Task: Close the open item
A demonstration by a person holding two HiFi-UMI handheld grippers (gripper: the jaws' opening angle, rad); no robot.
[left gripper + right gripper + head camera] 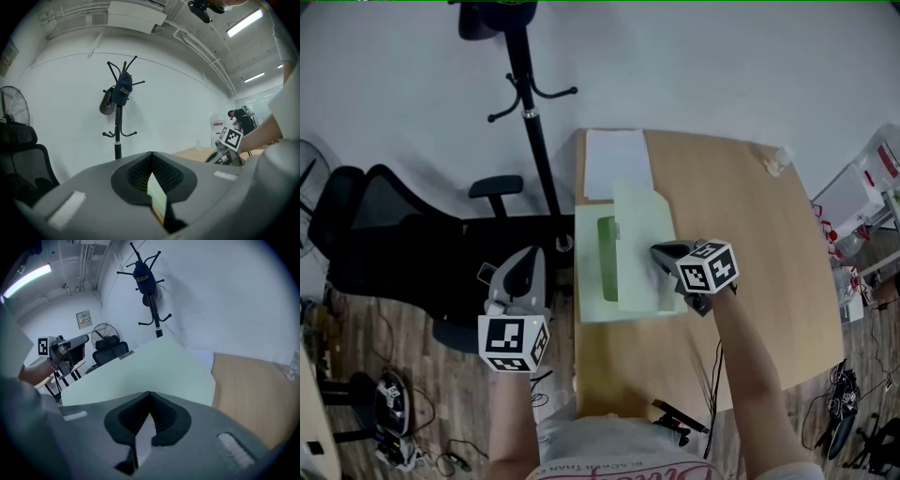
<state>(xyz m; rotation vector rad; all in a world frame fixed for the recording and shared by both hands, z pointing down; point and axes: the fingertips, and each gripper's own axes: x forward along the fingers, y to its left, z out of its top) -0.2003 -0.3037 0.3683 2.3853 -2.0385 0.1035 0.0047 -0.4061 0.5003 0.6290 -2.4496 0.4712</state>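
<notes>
**Folder half shut, cover held up in the right gripper**

Nearest to the person, the left gripper [529, 257] hangs off the left side of the table [750, 253], over the floor. Its jaws are pressed together and hold nothing. It is well apart from the folder.

A bit farther, the right gripper [662, 251] is over the table. Its jaws are closed tight on the near right edge of the cover [642, 234]. In the right gripper view the pale green cover [140, 371] spreads out right past the jaw tips.

The folder [598, 305] is pale green and lies on the left part of the table, near its left edge. Its bottom half is flat on the wood. The cover is lifted and tilted, not lying down flat. A dark green strip [607, 255] shows inside, left of the cover.

So the job looks partly done. The cover is gripped and raised, but it must swing over to the left and lie flat on the bottom half. The left gripper is not helping yet.

Farther on, a white sheet [617, 161] lies just past the folder. Beyond the table stands a black coat stand [530, 103], and an office chair [384, 239] is at the left.
</notes>
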